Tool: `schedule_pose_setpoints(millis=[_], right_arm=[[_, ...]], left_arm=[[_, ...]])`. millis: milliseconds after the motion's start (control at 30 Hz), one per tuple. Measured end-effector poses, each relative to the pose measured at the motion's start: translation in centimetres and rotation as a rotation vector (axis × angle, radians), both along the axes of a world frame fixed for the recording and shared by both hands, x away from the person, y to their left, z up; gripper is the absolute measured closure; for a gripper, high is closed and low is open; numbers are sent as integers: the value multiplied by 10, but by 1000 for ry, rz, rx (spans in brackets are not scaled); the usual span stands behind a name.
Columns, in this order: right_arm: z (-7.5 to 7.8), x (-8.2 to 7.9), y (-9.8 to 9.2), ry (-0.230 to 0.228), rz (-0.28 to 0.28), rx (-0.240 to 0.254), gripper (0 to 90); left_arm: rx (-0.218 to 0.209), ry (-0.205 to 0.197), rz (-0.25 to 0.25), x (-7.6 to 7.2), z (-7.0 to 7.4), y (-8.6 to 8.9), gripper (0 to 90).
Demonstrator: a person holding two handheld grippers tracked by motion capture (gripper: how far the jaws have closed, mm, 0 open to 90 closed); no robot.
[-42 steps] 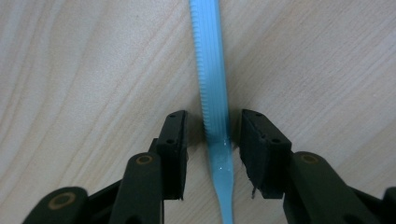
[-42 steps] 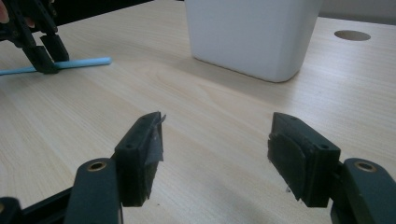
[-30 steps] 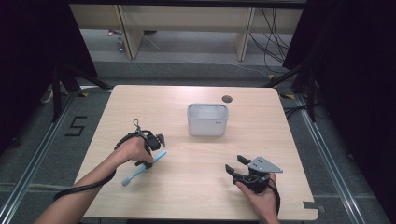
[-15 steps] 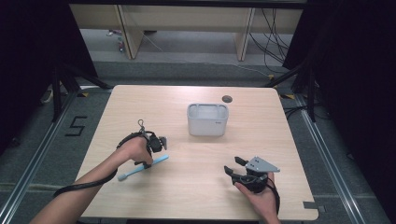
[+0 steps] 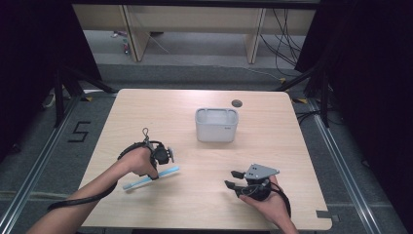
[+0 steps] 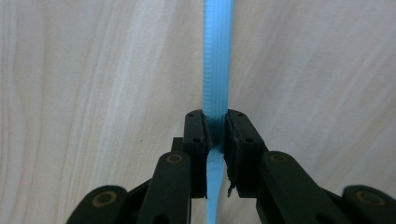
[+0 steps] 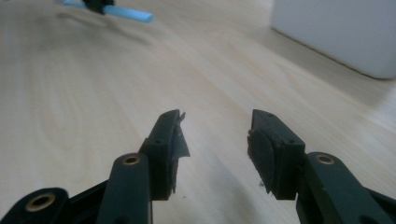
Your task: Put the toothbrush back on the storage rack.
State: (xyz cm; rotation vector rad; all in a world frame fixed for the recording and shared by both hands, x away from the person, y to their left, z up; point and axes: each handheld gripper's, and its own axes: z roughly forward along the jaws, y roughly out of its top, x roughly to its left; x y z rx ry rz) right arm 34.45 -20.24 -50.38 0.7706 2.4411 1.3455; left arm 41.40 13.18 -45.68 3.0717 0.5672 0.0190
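Floor left of the table, middle left of frame: marking "5". Nothing else legible.

Light wood counter with rounded corners, dark round grommet near its far edge. Grey carpet floor all round, metal floor rails along both sides, white "5" marking on the floor left of the counter. Black curtains both sides. Wooden shelf unit at the back, cables trailing beside it.
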Motion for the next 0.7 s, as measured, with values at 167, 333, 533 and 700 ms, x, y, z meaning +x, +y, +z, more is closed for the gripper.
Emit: schedule_pose_setpoints(millis=[167,333,533,700], right_arm=[[7,-1,15,36,137,-18,527],[9,-3,23,38,177,-28,522],[11,-3,32,32,235,-19,522],[13,-4,38,34,272,0,523]], left_arm=[[-33,4,-66,-19,8,-11,787],[-32,-11,-95,-27,13,-16,787],[-37,-25,-132,-37,19,-26,787],[-49,-23,-187,-48,24,-39,787]])
